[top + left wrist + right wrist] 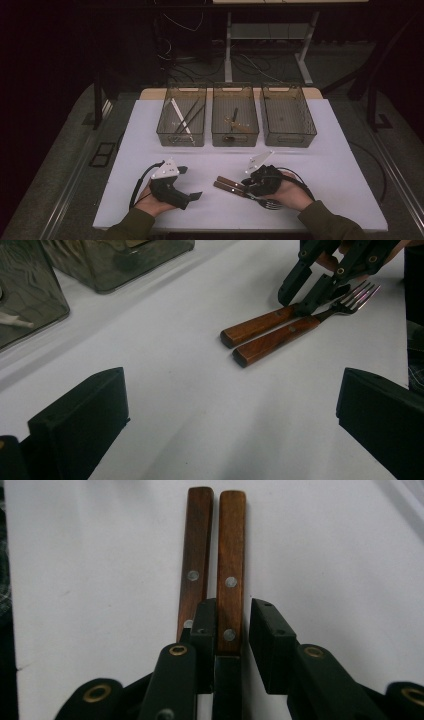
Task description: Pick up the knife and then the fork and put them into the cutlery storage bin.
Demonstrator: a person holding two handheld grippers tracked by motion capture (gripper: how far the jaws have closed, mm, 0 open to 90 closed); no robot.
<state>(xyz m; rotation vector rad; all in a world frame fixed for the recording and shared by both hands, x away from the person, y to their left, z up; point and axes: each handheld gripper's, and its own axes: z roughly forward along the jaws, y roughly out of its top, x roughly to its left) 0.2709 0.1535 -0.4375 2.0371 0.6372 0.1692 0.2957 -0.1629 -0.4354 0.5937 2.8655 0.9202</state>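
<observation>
1. The right gripper (234,630) is straddling the farther of two wood-handled utensils (231,555) at the near right of the white table (325,165). Its jaws are unclenched, one pad standing off.
2. It is crowding the neighbouring fork (275,339); centring before squeezing is looking wise.
3. The utensil's head is hidden, possibly a knife.
4. The left gripper (189,182) is idling, released.
5. No writing is showing.

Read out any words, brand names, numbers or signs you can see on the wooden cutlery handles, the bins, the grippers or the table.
None: no readable text in any view.
Two wooden handles: bare wood with round metal rivets, no stamp or brand.
Three smoky bins: no labels visible; pale flecks inside too small to tell.
Grey plates on the left gripper and right gripper: plain, only holes.
White table: unmarked.
</observation>
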